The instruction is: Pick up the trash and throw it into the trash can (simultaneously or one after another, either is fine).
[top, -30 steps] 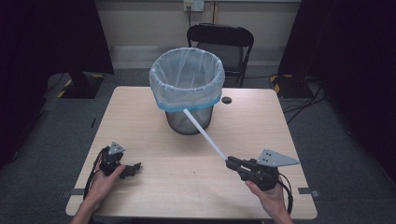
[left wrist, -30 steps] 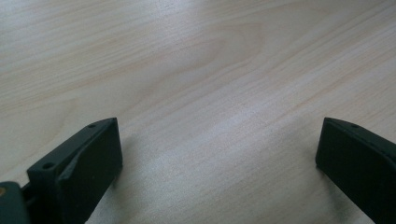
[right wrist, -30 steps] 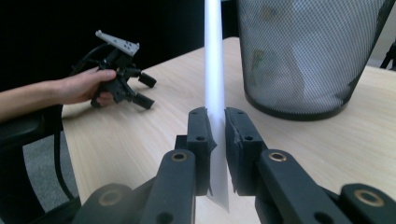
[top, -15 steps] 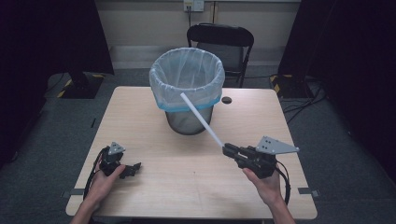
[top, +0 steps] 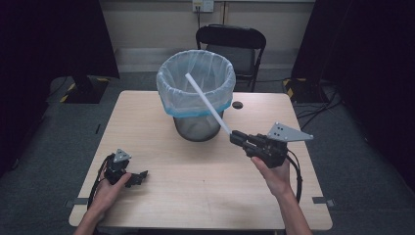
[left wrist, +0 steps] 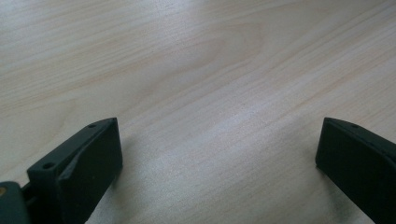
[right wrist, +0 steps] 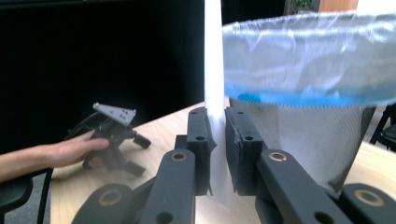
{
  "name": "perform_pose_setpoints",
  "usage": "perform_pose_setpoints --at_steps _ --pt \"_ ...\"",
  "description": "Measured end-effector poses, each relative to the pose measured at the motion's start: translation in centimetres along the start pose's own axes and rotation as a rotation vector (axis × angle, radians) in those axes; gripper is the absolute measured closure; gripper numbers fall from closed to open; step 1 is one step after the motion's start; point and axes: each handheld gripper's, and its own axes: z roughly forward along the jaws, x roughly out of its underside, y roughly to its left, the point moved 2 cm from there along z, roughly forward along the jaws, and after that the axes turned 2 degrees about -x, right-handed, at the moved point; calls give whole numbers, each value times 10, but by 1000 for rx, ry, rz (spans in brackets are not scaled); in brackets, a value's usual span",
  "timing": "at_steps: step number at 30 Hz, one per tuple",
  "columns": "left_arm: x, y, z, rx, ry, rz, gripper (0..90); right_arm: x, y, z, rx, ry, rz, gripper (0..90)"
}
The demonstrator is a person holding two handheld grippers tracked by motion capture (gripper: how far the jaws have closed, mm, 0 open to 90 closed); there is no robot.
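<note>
1. Over the bench [top: 195, 186] in the high view, the right claw [top: 235, 137] is clamped on one end of a white strip [top: 208, 104]. The strip slants up and away from the claw, its far end above the mouth of the bin [top: 196, 98]. The bin, lined with a clear bag, stands just beyond this claw. The left claw [top: 142, 175] lies low on the bench, well apart from the strip, with a hand [top: 110, 188] on it.
2. In the left claw view, the jaws stand wide apart with bare bench [left wrist: 196, 74] between them and nothing gripped.
3. In the right claw view, the jaws press on the strip [right wrist: 213, 70], which rises straight up from between them. The bin [right wrist: 308, 93] is just right of the strip. The left claw [right wrist: 140, 154] and hand [right wrist: 70, 151] are far off to the left on the bench [right wrist: 159, 128].
</note>
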Motion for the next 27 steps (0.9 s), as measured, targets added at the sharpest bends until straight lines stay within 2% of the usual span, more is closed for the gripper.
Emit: perform_pose_setpoints --at_steps 11,17,27 --pt "0 0 0 0 0 0 0 -27 -9 22 -20 -27 -2 812" --pt "0 0 0 0 0 0 0 -46 -11 32 -28 -41 -28 812" --pt "0 0 0 0 0 0 0 -63 -21 53 -30 -52 -16 812"
